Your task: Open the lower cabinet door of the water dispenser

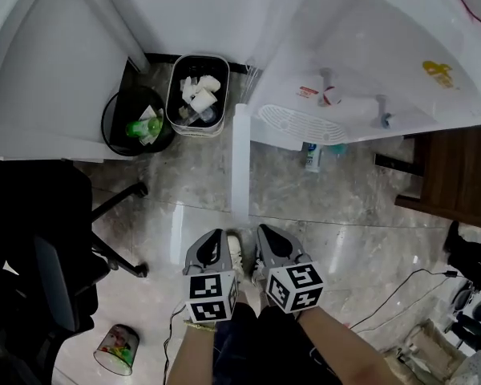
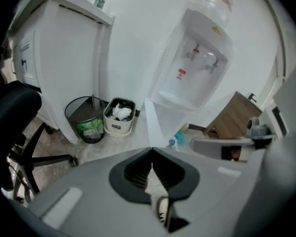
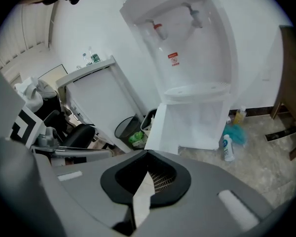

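The white water dispenser (image 1: 369,70) stands against the wall, with two taps over a drip tray. Its lower cabinet door (image 1: 240,159) hangs swung out towards me, edge-on in the head view. It shows as a white panel (image 2: 155,125) in the left gripper view and a white panel (image 3: 163,130) in the right gripper view. My left gripper (image 1: 216,235) and right gripper (image 1: 266,231) hover side by side close to my body, well short of the door. The jaws of both are shut with nothing between them.
A black mesh bin (image 1: 136,123) and a white bin (image 1: 197,95) full of paper stand left of the dispenser, beside a white cabinet (image 1: 48,70). A black office chair (image 1: 40,239) is at the left, and a brown wooden piece (image 1: 457,175) at the right. A bottle (image 1: 313,157) lies under the dispenser.
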`<state>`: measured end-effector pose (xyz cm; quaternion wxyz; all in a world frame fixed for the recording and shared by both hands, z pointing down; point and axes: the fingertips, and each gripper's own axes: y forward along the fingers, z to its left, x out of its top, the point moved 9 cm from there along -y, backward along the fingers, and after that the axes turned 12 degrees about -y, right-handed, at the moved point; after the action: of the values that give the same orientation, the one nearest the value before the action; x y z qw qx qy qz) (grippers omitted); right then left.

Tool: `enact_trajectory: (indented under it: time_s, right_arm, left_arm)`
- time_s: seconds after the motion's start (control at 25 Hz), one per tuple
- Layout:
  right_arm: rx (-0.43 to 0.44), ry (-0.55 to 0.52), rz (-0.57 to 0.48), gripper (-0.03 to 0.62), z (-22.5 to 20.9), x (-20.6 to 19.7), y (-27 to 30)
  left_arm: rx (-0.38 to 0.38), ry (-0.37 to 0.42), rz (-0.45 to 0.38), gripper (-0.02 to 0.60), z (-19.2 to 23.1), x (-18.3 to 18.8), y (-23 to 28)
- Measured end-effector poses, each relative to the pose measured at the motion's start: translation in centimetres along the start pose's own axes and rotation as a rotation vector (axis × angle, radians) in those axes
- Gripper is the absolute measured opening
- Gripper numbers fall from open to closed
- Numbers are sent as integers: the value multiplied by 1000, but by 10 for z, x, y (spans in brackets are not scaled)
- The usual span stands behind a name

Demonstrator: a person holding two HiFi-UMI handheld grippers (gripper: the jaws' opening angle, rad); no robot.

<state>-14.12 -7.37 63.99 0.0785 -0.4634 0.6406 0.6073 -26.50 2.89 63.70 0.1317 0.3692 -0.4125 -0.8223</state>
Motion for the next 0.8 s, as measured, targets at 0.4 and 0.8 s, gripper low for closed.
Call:
enact_trajectory:
  time_s: [0.4,0.8]
  right_arm:
    - [-103,61,2,-3,-39,-5,-38]
    - [-128,83,13,-5,-56,-14,-46]
  left_arm:
    - [-63,76,60,8,-51,0,3]
    - [-67,100,78,8,-67,-3,11]
